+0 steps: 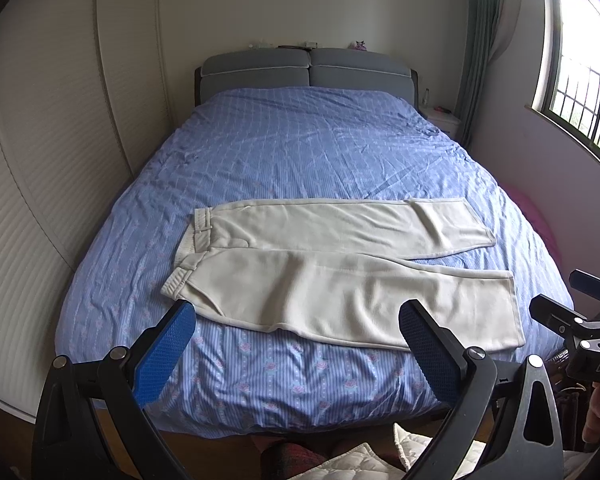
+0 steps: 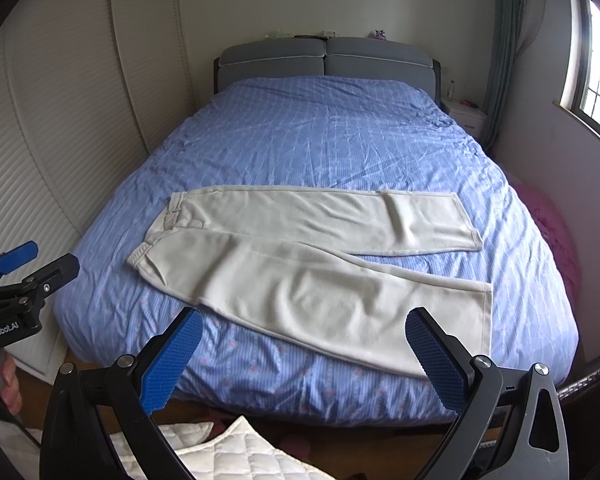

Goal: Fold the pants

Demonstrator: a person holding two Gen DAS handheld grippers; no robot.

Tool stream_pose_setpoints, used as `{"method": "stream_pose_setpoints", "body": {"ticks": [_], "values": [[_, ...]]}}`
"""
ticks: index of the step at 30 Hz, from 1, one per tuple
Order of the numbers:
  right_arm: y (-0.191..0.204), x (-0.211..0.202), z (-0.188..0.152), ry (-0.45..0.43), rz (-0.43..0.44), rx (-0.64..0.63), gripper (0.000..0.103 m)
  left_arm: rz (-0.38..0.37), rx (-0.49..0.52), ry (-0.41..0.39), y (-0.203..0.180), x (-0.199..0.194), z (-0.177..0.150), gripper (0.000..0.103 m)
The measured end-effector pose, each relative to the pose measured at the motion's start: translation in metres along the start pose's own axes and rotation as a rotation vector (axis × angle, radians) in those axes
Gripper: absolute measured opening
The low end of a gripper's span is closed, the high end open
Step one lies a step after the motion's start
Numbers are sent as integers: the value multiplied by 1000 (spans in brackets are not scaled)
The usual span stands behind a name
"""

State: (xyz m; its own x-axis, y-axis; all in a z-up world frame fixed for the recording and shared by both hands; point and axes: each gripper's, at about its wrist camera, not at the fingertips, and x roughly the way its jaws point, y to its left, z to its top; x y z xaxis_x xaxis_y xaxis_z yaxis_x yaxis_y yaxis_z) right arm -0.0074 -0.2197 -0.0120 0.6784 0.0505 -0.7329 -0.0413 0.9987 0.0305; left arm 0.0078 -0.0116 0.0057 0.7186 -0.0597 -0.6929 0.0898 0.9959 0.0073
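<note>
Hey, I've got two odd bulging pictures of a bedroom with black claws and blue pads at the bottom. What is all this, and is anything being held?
No robot here: a person holds a two-finger gripper in each hand, each carrying a fisheye camera, which bends the room. One picture looks along the left gripper, the other along the right gripper; each also glimpses the other tool at its edge. Both stand open and hold nothing. Ahead is a bed with a blue cover. On it lie cream pants, spread flat, not yet folded, waistband to the left, legs running right. A window is on the right.

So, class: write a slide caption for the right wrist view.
Open right gripper hovers before cream pants spread flat on a blue bed.
</note>
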Motion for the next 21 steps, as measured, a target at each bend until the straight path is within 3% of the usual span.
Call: {"method": "stream_pose_setpoints", "body": {"ticks": [6,11,15,21], "values": [[3,25,8,22,-6,40,103,-1,11,-5,8,14,9,103],[-5,43,26,25,-59,109,103,-61,56,3,10,46,37,103],[-26,51,42,-9,-101,167,103,-142,96,10,-7,77,63,103],[-80,63,63,-57,-175,226,103,-204,139,21,-55,122,101,103]]}}
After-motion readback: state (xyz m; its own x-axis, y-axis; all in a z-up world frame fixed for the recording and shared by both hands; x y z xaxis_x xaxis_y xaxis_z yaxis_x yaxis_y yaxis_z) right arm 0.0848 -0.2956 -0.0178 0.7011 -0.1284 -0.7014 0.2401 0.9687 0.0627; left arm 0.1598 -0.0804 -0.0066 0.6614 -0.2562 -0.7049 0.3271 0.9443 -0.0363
